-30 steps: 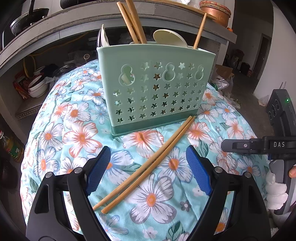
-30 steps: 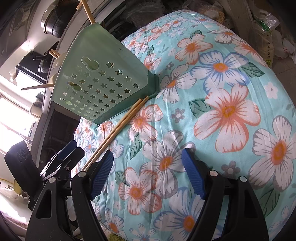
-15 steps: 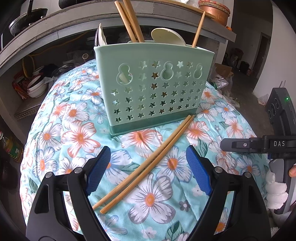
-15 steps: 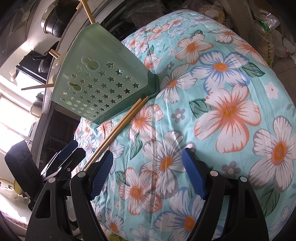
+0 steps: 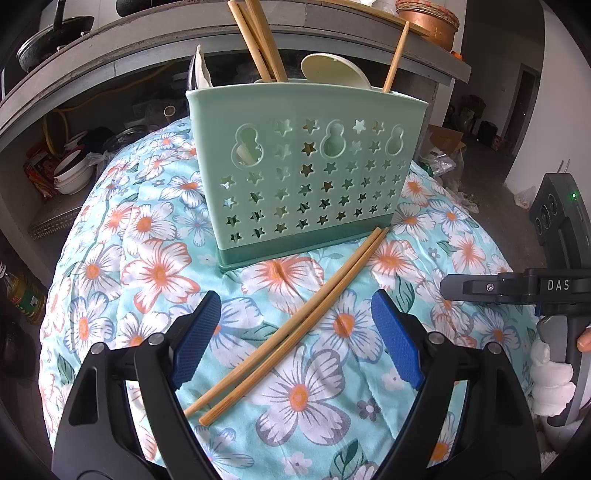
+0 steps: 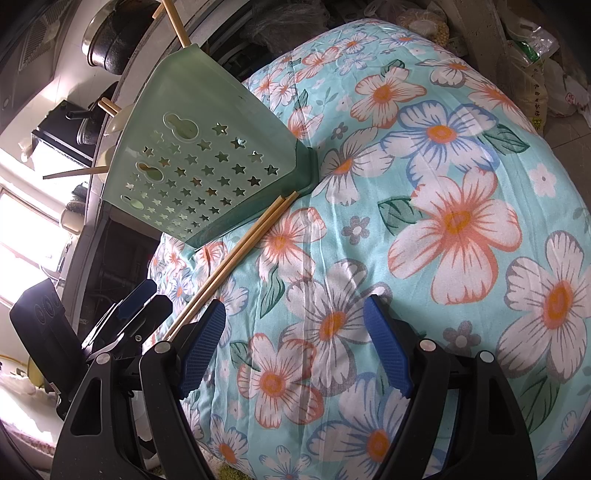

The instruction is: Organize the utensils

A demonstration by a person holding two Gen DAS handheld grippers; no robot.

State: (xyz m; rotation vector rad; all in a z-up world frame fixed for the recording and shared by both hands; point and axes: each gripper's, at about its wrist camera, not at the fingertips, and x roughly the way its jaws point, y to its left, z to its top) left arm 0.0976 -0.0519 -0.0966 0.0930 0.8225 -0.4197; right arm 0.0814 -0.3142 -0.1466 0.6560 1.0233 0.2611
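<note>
Left tool (image 5: 295,332) with blue pads spread wide, nothing between them but the chopsticks (image 5: 291,325) lying lower down on the cloth (image 5: 155,273), untouched. Right tool (image 6: 295,350) likewise spread wide and empty, hovering over bare floral cloth (image 6: 461,221), with the chopsticks (image 6: 236,254) just off its left pad. Chopsticks a bamboo pair, side by side and touching, laid slantwise on the table, far tips against the dark green base of the holder (image 5: 306,173), near ends toward the left tool. Holder pale green, upright, pierced with star and gourd cutouts, standing at the far side of the table; same holder (image 6: 199,162) seen slantwise from the right wrist. Inside it, standing: more chopsticks (image 5: 258,40) leaning left of centre, one single stick (image 5: 395,55) at the right end, a cream spoon (image 5: 332,70) between them, a white utensil (image 5: 201,70) at the left end. Right tool's black body (image 5: 524,288), marked DAS, at the right edge of the left view, with a fingertip (image 5: 583,339) on its grip. Beyond the table, a grey shelf (image 5: 110,48) carrying a dark pan (image 5: 48,48) and a copper pot (image 5: 428,18); bowls (image 5: 74,173) stacked beneath.
</note>
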